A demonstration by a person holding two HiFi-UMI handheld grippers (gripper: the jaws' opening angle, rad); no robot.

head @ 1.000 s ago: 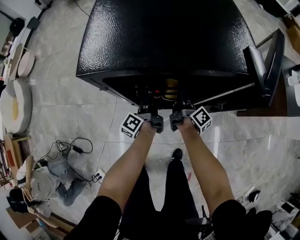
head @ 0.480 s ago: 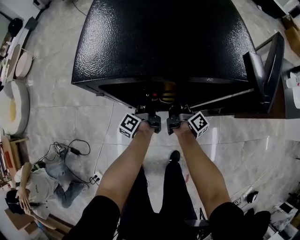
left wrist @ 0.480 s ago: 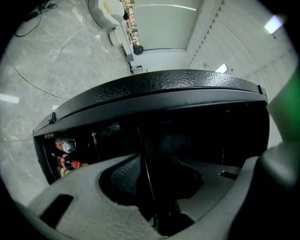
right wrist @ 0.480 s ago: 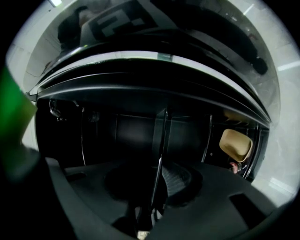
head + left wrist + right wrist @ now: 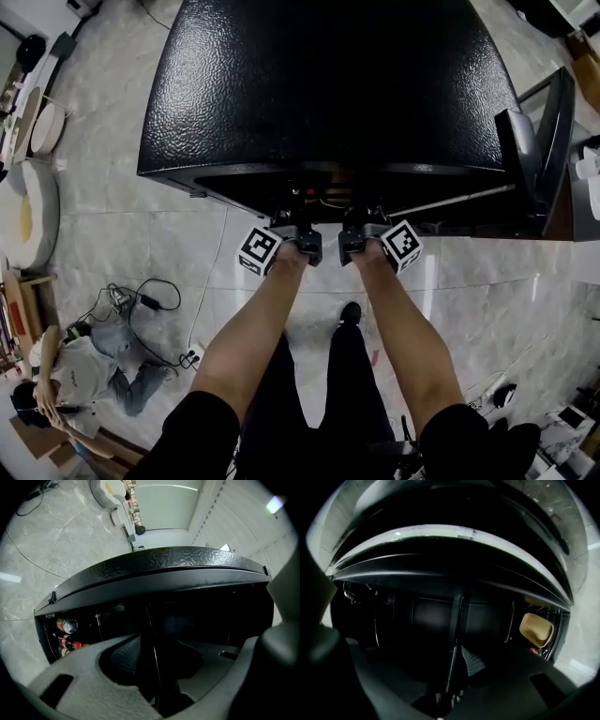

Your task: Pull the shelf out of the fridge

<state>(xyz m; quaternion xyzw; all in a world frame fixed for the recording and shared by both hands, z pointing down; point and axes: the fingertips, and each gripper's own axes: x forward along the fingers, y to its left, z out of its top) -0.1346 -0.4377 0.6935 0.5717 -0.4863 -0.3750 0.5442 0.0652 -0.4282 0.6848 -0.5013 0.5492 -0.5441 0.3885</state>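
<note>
The black fridge (image 5: pixel 328 84) fills the top of the head view, its door (image 5: pixel 539 141) swung open at the right. Both grippers reach into its dark front opening side by side. In the left gripper view, a thin dark wire of the shelf (image 5: pixel 153 653) runs between the jaws of my left gripper (image 5: pixel 154 672) (image 5: pixel 292 225), which close on it. My right gripper (image 5: pixel 450 677) (image 5: pixel 361 225) likewise holds the shelf's thin front bar (image 5: pixel 451 663), a ribbed pad (image 5: pixel 473 662) right against it. Most of the shelf is lost in the dark.
Cans and a red-capped bottle (image 5: pixel 69 634) sit at the fridge's left inside wall. A tan container (image 5: pixel 536 629) lies at the right inside. A person (image 5: pixel 75 370) sits on the marble floor at lower left, near cables (image 5: pixel 141 300). Round cushions (image 5: pixel 33 216) line the left edge.
The view has shifted forward, so the fridge top hides more of the interior. Both grippers stay at the opening, a little higher in frame, still closed.
</note>
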